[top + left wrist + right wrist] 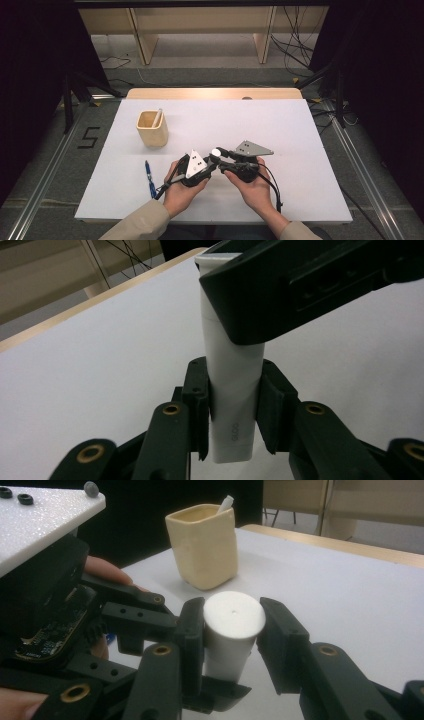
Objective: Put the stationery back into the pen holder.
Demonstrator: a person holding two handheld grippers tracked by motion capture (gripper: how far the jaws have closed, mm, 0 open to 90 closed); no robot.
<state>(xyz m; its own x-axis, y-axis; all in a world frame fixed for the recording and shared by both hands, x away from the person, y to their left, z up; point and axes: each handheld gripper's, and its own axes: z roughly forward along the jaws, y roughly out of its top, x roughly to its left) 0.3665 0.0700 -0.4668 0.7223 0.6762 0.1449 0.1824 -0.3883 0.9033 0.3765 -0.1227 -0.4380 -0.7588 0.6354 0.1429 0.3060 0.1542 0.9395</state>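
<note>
The left tongs (234,407) clamp the body of a white glue stick (232,385). The right tongs (231,630) stand slightly parted around its cap (234,615), above the desk (280,130).

Faint grey letters reading "GLOO" run along the white glue stick (234,405); a black "5" (88,137) marks the floor left of the worktop (280,125)

White tube (234,390): matt plastic, smooth. Cup (204,545) looks like glazed ceramic, slightly uneven, hard to confirm. Table (280,130) matt white; jaws matt black plastic.
</note>
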